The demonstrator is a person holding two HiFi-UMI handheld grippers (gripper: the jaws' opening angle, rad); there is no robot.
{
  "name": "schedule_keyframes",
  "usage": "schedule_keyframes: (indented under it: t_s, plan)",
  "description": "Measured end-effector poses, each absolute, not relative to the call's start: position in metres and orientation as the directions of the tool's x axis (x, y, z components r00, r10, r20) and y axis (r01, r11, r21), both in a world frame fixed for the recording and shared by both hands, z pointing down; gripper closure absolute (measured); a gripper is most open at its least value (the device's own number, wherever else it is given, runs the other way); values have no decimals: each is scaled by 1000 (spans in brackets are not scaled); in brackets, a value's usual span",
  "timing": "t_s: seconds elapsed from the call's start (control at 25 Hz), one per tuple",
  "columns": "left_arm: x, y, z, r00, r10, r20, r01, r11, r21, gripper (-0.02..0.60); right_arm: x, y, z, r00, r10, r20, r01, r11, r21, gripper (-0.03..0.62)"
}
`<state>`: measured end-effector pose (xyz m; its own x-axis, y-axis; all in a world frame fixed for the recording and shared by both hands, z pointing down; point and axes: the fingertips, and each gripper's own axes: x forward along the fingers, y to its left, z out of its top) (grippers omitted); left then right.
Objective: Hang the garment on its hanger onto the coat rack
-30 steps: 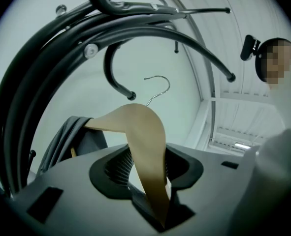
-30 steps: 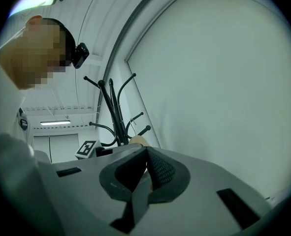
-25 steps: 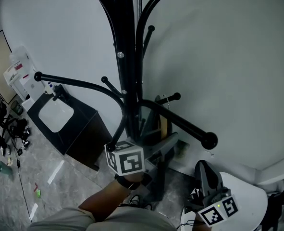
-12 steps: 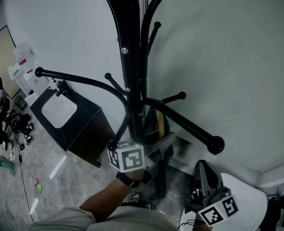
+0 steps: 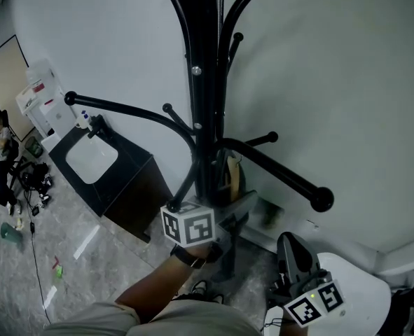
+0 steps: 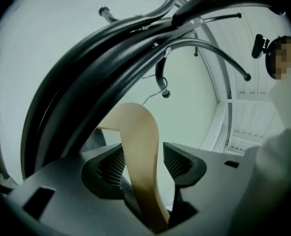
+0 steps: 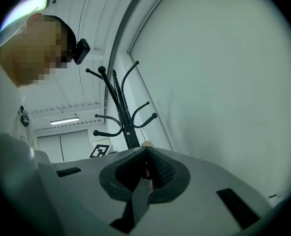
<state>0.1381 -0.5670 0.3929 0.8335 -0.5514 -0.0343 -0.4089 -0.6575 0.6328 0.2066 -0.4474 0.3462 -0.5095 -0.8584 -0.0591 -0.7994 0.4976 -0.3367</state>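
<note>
L side first: coat rack [image 5: 205,82] stands vs the pale wall [image 5: 347,82], black arms curving out w/ ball ends. L gripper [image 6: 144,160] is close under those arms, jaws opening. The wooden hanger [image 6: 135,124] runs up btwn the ribbed pads [image 6: 113,163], but a gap shows at the R pad, so it's let go or nearly, not squeezed. Hanger's thin wire hook [image 6: 150,98] sits right by a short rack peg [image 6: 164,94]; can't tell if it's truly seated over it. Garment itself not made out in any view. Handling, my read: wood arm is stiff, smooth, curved. It's light alone, but cloth below would make it bottom-heavy and swingy. Best hold is mid-shoulder, as here, pads across the flat faces; the hook is thin and would twist in the pads. Smooth wood may slip, so release slow, only once the hook bears the wt. R gripper [image 7: 146,167] is low, off to the R, well apart from the rack, jaws pressed together, nothing identifiable btwn them.
</note>
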Motion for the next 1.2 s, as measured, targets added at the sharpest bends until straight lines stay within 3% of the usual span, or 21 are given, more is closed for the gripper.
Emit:
schedule_keyframes:
  t_s: [0.16, 0.4, 0.64, 0.84, 0.96, 1.2]
  plan:
    - [132, -564, 394, 813, -583, -7, -462, -652, 601, 345, 201, -444, 347, -527, -848, -58, -789, 513, -339, 579]
    - [107, -551, 389, 701, -711, 55, -662, -619, 424, 339, 195, -435, 346, -548, -834, -68, -774, 536, -338, 579]
    - [103, -493, 377, 678, -734, 33, -710, -643, 288, 344, 184, -432, 348, -563, -824, -63, -771, 551, -318, 579]
    - [112, -452, 360, 711, -703, 8, -688, -693, 215, 540, 175, -429, 350, -568, -822, -49, -776, 554, -302, 579]
    - [114, -440, 364, 722, -692, 25, -681, -703, 204, 574, 171, -427, 352, -570, -821, -41, -779, 556, -289, 579]
    - [119, -426, 370, 740, -671, 45, -667, -723, 179, 577, 169, -421, 358, -564, -825, -30, -788, 549, -278, 579]
